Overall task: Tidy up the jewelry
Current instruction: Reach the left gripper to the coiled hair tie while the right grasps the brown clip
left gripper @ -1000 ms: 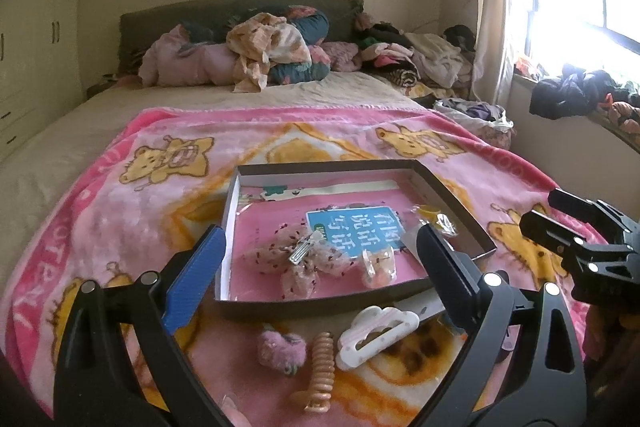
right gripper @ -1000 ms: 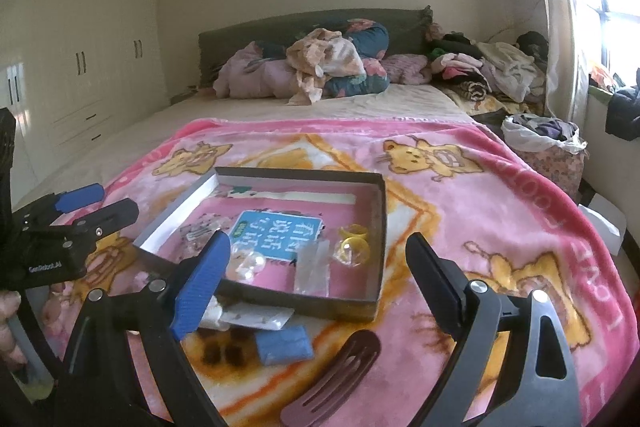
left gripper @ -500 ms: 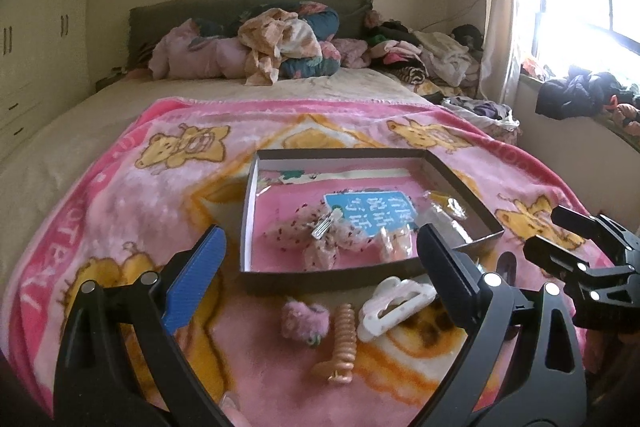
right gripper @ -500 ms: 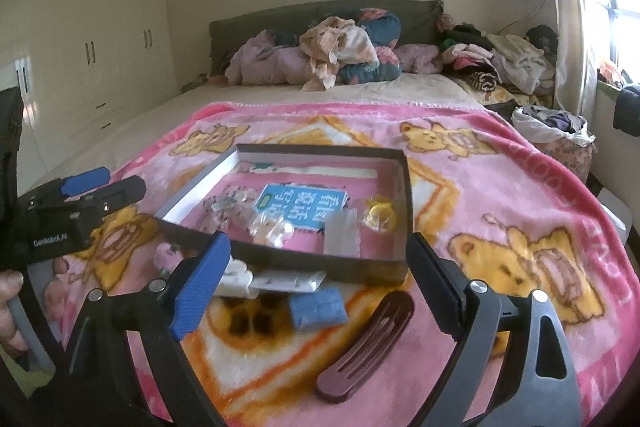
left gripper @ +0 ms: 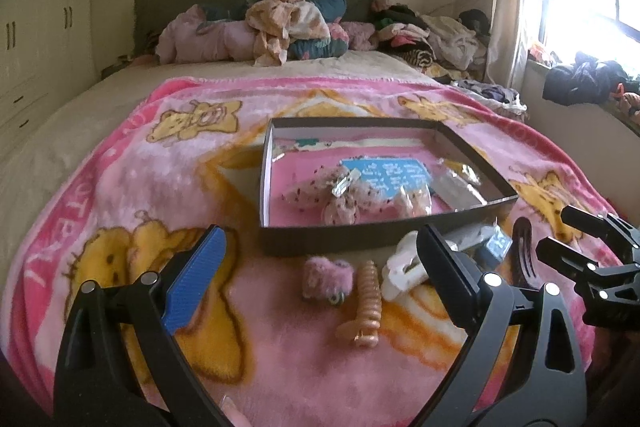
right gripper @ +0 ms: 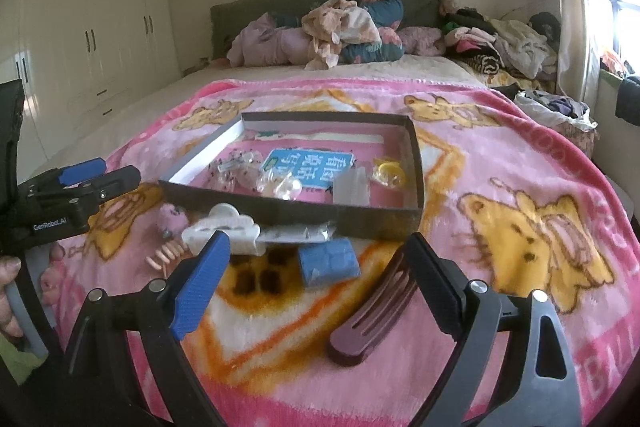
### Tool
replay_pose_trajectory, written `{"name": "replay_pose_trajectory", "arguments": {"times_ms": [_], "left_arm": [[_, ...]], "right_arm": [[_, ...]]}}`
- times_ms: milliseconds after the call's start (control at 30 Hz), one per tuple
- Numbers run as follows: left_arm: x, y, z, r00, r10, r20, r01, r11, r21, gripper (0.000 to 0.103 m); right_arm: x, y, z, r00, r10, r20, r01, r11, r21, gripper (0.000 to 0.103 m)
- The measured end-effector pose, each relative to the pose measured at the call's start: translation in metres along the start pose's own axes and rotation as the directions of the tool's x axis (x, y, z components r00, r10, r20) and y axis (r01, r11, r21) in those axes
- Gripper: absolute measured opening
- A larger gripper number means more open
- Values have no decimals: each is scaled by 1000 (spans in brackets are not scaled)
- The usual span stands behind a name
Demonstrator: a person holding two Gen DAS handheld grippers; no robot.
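Observation:
A shallow dark box (left gripper: 360,239) (right gripper: 288,209) lies on a pink bear-print blanket, holding a blue card (right gripper: 306,163), a sheer dotted bow (left gripper: 336,193) and small packets. In front of it lie a fuzzy pink clip (left gripper: 326,277), an orange claw clip (left gripper: 366,301), a white claw clip (left gripper: 402,267) (right gripper: 226,229), a blue packet (right gripper: 328,261) and a maroon comb clip (right gripper: 370,311). My left gripper (left gripper: 320,259) hovers open above the fuzzy and orange clips. Above the blue packet and the comb clip, my right gripper (right gripper: 316,267) stands open and empty.
Piled clothes and pillows (left gripper: 288,27) sit at the headboard. More clothes (right gripper: 504,47) are heaped at the bed's right side by a bright window. White wardrobes (right gripper: 92,39) line the left wall. A hand (right gripper: 8,291) shows at the left edge.
Both grippers have moved back and down; the box sits farther off and more loose clips show between the fingers. Both stay open.

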State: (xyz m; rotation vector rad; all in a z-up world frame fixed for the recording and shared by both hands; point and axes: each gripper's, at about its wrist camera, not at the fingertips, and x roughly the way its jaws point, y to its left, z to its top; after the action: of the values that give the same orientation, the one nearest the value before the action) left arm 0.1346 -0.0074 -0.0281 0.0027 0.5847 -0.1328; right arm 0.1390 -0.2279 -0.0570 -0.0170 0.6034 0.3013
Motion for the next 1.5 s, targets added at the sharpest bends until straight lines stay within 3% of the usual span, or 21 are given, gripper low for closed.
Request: {"name": "replay_pose_trajectory", "arguments": {"times_ms": [533,800,1033,1200,1300,1500], "left_arm": [[21,-5,-35,993,-42,-107,44,999,18,87],[41,-19,-49,984,-63,-169,69,997,30,68],[54,-28,-56,975,-81,-208,88,996,21,49],[52,-31,-56,975,-91,-205,99,995,30,24],[51,-33,-56,974,-91,-207,103,994,47,24],[44,-32,-57,971,-107,-211,118,992,36,24]], "right_arm": [[13,-11,-25,997,-44,-59,45,999,23,87],[33,-24,-34,990,-85,-113,92,994,62,86],[50,-32,-37,981,-91,-172,109,989,101,63],[53,-39,-41,974,-109,-198,131,986,103,39],[50,-43,-42,973,-105,-204,130,985,116,32],[39,-45,-44,978,-88,-191,115,984,135,32]]}}
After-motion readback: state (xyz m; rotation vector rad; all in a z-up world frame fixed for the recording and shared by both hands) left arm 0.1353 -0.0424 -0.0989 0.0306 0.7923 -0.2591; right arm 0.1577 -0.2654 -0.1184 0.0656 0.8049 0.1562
